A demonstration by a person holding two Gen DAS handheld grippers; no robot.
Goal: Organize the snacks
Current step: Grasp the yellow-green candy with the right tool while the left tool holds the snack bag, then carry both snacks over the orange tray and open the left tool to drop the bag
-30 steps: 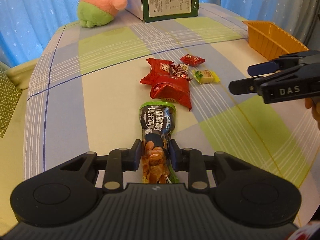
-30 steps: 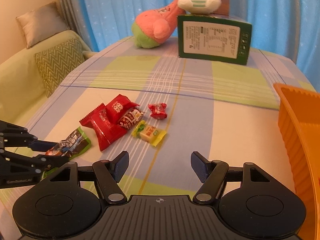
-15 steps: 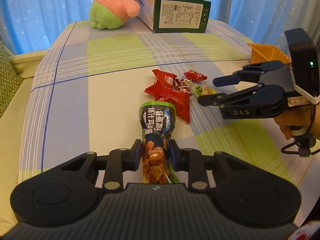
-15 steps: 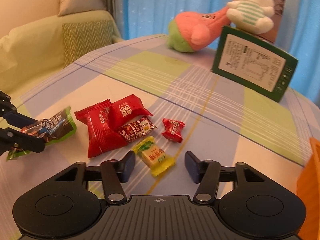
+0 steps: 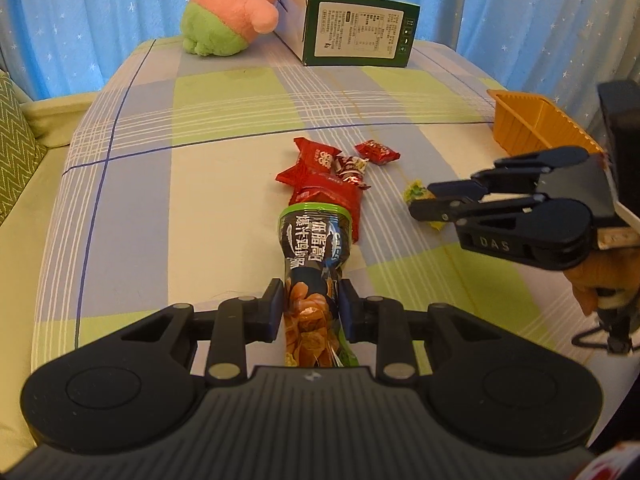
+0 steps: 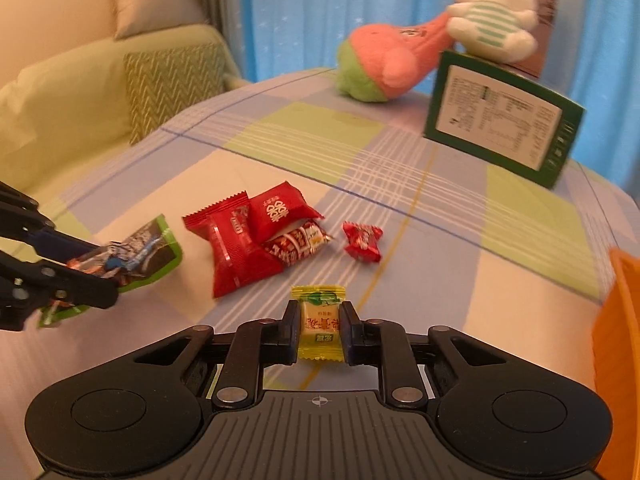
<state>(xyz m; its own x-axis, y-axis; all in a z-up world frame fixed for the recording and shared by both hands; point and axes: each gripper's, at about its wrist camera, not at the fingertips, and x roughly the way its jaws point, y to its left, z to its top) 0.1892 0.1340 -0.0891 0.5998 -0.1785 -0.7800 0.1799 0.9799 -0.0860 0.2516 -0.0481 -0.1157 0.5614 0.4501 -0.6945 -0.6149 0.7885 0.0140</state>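
Note:
My left gripper (image 5: 311, 300) is shut on a dark green-edged snack packet (image 5: 314, 248) and holds it over the checked tablecloth; it also shows in the right wrist view (image 6: 132, 260). My right gripper (image 6: 320, 322) is shut on a yellow candy (image 6: 320, 320) on the cloth; from the left wrist view the right gripper (image 5: 432, 200) covers most of that candy (image 5: 416, 192). Two red packets (image 6: 240, 240), a red-and-white candy (image 6: 298, 244) and a small red candy (image 6: 362, 242) lie in a cluster. An orange tray (image 5: 536, 124) stands at the right.
A green box (image 6: 504, 132) stands at the back with a white plush (image 6: 492, 16) on it and a pink-and-green plush (image 6: 380, 68) beside it. A sofa with cushions (image 6: 168, 84) lies to the left. The table edge curves round on the left.
My right gripper moved forward and down to the yellow candy and closed on it. My left gripper kept hold of the dark packet and tilted slightly upward.

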